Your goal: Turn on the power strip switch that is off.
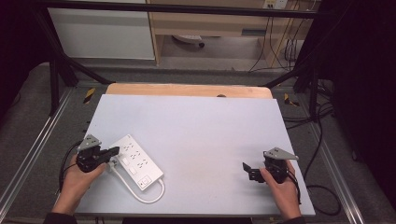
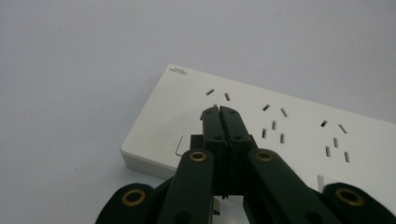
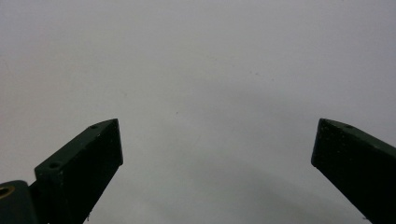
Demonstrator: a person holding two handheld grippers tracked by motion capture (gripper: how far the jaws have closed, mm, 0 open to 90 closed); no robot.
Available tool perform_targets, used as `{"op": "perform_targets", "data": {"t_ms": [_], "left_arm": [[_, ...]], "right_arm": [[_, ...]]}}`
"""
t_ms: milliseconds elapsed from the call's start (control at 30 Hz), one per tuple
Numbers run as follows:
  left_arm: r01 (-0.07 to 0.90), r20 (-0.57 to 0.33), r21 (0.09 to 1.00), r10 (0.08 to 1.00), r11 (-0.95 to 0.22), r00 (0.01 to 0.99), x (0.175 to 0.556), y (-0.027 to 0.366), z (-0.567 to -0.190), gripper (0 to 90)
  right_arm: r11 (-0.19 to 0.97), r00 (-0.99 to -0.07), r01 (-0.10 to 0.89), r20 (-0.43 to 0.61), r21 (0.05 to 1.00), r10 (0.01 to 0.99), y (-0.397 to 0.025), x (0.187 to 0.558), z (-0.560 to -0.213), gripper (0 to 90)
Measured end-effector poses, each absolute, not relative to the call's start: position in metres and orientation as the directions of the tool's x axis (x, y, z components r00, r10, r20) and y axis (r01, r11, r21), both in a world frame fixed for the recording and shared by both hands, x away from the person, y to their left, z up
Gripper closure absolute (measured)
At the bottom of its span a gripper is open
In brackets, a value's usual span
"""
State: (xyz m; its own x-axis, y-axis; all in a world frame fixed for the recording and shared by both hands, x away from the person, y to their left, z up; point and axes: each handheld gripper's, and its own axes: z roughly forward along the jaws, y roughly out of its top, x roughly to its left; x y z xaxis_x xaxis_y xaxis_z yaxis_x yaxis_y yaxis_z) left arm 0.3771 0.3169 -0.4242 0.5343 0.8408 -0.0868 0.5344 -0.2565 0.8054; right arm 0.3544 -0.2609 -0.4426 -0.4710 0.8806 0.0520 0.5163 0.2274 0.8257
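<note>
White plastic power strip [image 1: 136, 161] lies near-left on the table [image 1: 201, 135], cord [image 1: 148, 195] looped at its near end. Looks rigid, light, slick; I'd pinch across the long edges. My left gripper [image 2: 219, 112] is pressed closed over its sockets; right gripper [image 3: 217, 144] gapes wide, empty.

One white power strip [image 1: 135, 161] lies on one pale table [image 1: 201, 126] — a single white cord [image 1: 149, 196] loops from its near end. Two handheld grippers are present — the left gripper [image 1: 113, 151] and the right gripper [image 1: 246, 169] — each held by one hand, two hands in all.
</note>
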Motion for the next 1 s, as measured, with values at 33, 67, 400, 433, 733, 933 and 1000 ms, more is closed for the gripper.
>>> {"op": "perform_targets", "data": {"t_ms": [33,67,400,433,733,933,1000], "left_arm": [[0.534,-0.085,0.805,0.841,-0.259,0.535,0.3772,0.3163,-0.4249,90.0],[0.536,-0.084,0.802,0.838,-0.264,0.539,0.3771,0.3157,-0.4253,90.0],[0.531,-0.064,0.791,0.822,-0.304,0.566,0.3785,0.3069,-0.4283,90.0],[0.531,-0.064,0.791,0.823,-0.304,0.565,0.3787,0.3067,-0.4284,90.0],[0.542,-0.060,0.788,0.839,-0.293,0.541,0.3805,0.3086,-0.4303,90.0],[0.553,-0.064,0.782,0.845,-0.288,0.532,0.3813,0.3105,-0.4322,90.0],[0.554,-0.067,0.782,0.845,-0.286,0.531,0.3814,0.3108,-0.4322,90.0]], "right_arm": [[0.225,-0.470,0.519,0.055,0.825,0.881,-0.2604,0.3543,-0.4429,2.5],[0.225,-0.470,0.519,0.055,0.825,0.881,-0.2604,0.3543,-0.4429,2.5],[0.233,-0.469,0.525,0.050,0.818,0.882,-0.2601,0.3544,-0.4436,2.6],[0.233,-0.469,0.524,0.049,0.819,0.882,-0.2601,0.3546,-0.4438,2.6],[0.230,-0.469,0.525,0.053,0.819,0.882,-0.2601,0.3544,-0.4435,2.6],[0.229,-0.468,0.524,0.052,0.820,0.882,-0.2600,0.3545,-0.4436,2.6],[0.229,-0.467,0.525,0.052,0.820,0.882,-0.2600,0.3544,-0.4435,2.6]]}}
